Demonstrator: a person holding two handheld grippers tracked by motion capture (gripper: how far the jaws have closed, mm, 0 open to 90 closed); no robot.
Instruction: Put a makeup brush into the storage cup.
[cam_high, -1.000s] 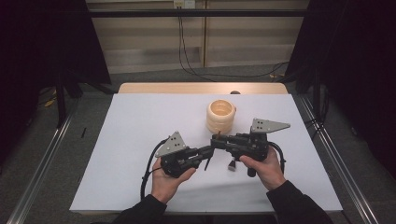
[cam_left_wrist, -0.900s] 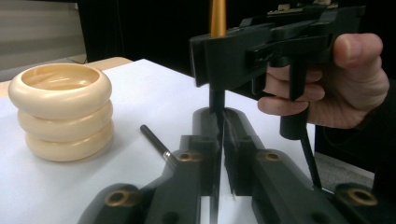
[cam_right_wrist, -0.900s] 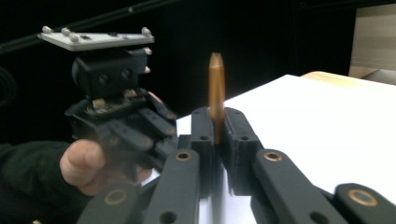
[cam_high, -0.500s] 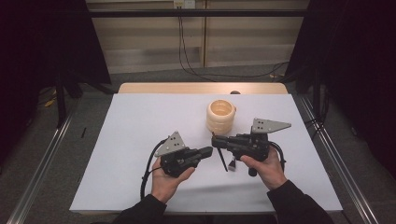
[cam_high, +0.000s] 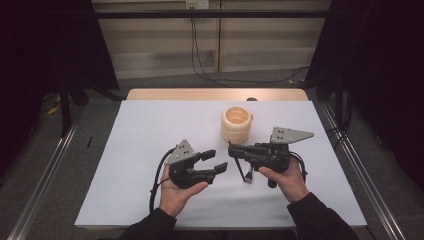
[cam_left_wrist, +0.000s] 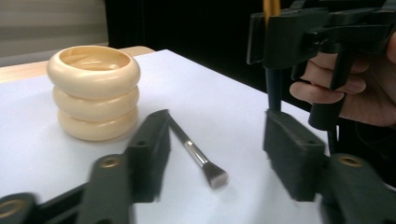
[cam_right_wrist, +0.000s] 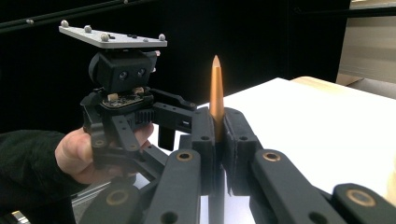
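Your right gripper (cam_high: 233, 151) is clamped on a brush (cam_left_wrist: 198, 156) w/ an orange-tipped handle, held upright just in front of the ringed cream pot (cam_high: 236, 124); its bristles rest on the white table (cam_high: 150, 125). The jaws hide the handle's middle. Your left gripper (cam_high: 215, 161) is spread wide, holding nothing, just beside the brush.

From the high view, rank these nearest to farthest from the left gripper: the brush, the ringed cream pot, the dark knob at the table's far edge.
1. Brush: just to the right of the left gripper, held by the right gripper, bristles down on the table.
2. Ringed cream pot: farther back, right of centre.
3. Dark knob: at the far edge, beyond the pot.
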